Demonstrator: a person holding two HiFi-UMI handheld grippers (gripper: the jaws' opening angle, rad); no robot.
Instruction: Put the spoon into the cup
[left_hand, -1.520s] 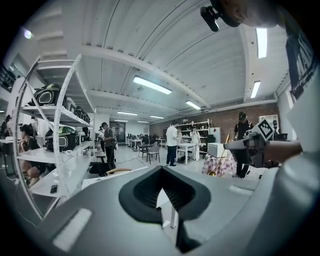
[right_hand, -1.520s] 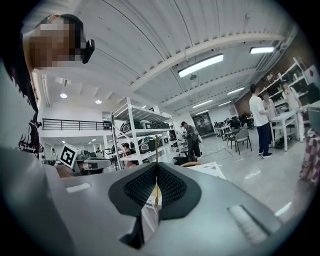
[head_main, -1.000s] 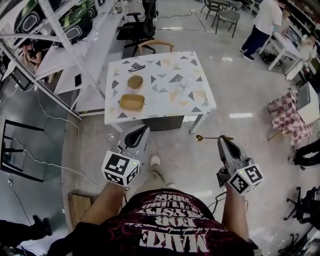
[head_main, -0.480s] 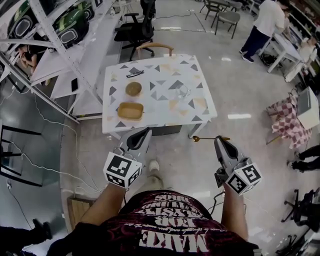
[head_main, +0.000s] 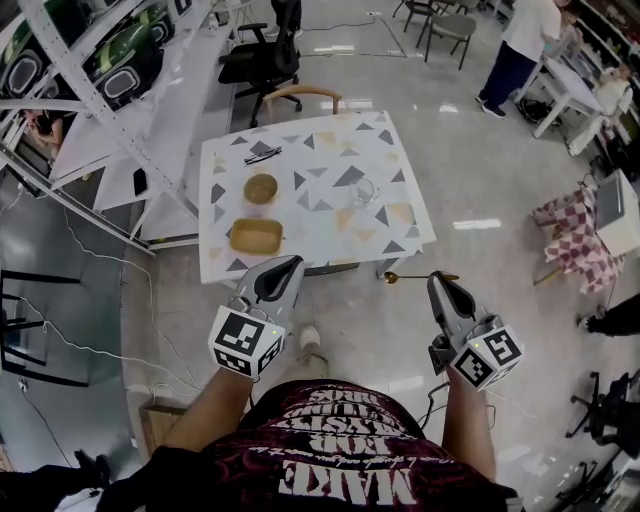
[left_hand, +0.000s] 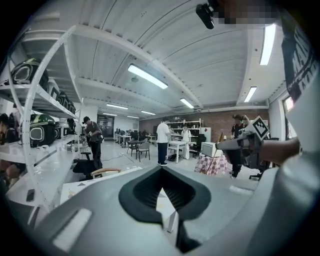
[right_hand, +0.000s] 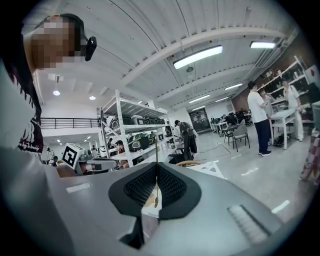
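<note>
The spoon (head_main: 410, 277) was a slim, gold-coloured piece, apparently metal, with a small round bowl and a long, thin handle. The right hand-held gripper (head_main: 437, 277) was clamped on the handle near its end. The spoon jutted out sideways toward the person's left, over the floor just short of the desk (head_main: 320, 225) and well apart from the cup (head_main: 365, 190). In the right gripper view the spoon (right_hand: 156, 170) showed only as a fine line pinched between the dark, ribbed pads.

It would likely handle as light and stiff, but smooth. A handle that narrow could swivel or slide in the pads, and with the hold near the end the bowl had a long lever to sag on. A hold nearer mid-handle would be steadier, though the end grip left more length free to go into the cup.

The cup looked like clear glass, small and round. That would make it fragile, light and easy to tip if the spoon struck its rim. It stood on the desk's white, triangle-patterned top, beside a brown round bowl (head_main: 261, 188) and a brown oblong tray (head_main: 256, 236).

The left hand-held gripper (head_main: 292, 262) had its jaws together on nothing.
</note>
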